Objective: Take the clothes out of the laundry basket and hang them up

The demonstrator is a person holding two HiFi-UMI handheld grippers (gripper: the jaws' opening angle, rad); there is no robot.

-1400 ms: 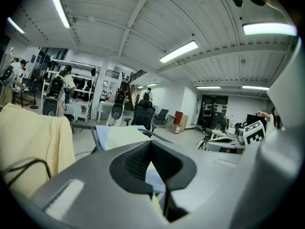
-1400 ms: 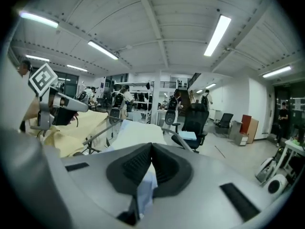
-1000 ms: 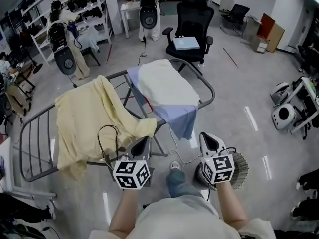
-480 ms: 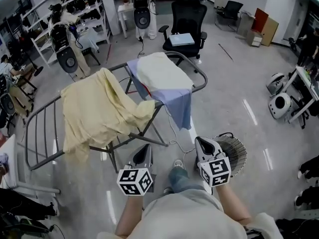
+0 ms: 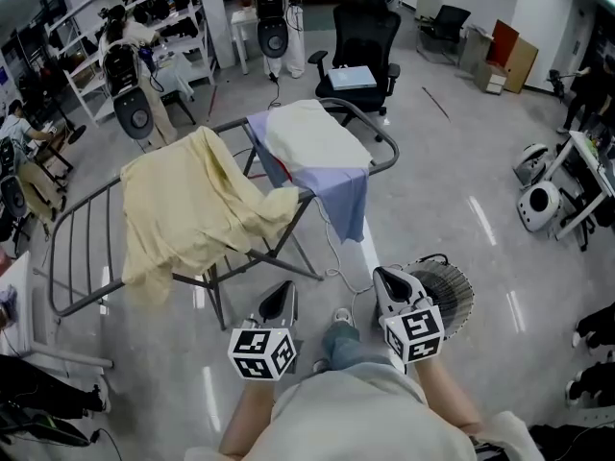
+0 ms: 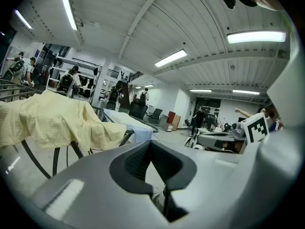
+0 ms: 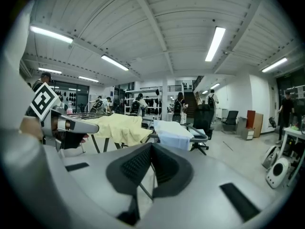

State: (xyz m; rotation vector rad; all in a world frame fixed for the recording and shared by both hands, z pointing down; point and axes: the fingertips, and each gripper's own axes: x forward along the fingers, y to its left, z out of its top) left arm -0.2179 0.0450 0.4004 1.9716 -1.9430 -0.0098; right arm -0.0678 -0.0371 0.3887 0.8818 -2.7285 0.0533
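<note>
A grey drying rack [image 5: 77, 257] stands in front of me. A pale yellow cloth [image 5: 187, 209] hangs over its left part. On its right part a white cloth [image 5: 312, 137] lies over a light blue cloth [image 5: 341, 200]. The round laundry basket [image 5: 447, 291] sits on the floor by my right gripper [image 5: 382, 279]. My left gripper [image 5: 282, 296] is shut and holds nothing, level with the right one and short of the rack. The right gripper is shut and empty too. The left gripper view shows the yellow cloth [image 6: 47, 123] beyond the shut left gripper [image 6: 150, 144]. The right gripper [image 7: 151, 149] faces both loads.
A black office chair [image 5: 365, 36] with a flat box on its seat stands behind the rack. Shelves [image 5: 144, 27] and people are at the far left. White floor machines [image 5: 543, 200] stand at the right. A cable runs along the floor under the rack.
Both grippers have drawn back from the rack toward my body. The left one is no longer near the yellow cloth's hanging corner. Both stay shut.
</note>
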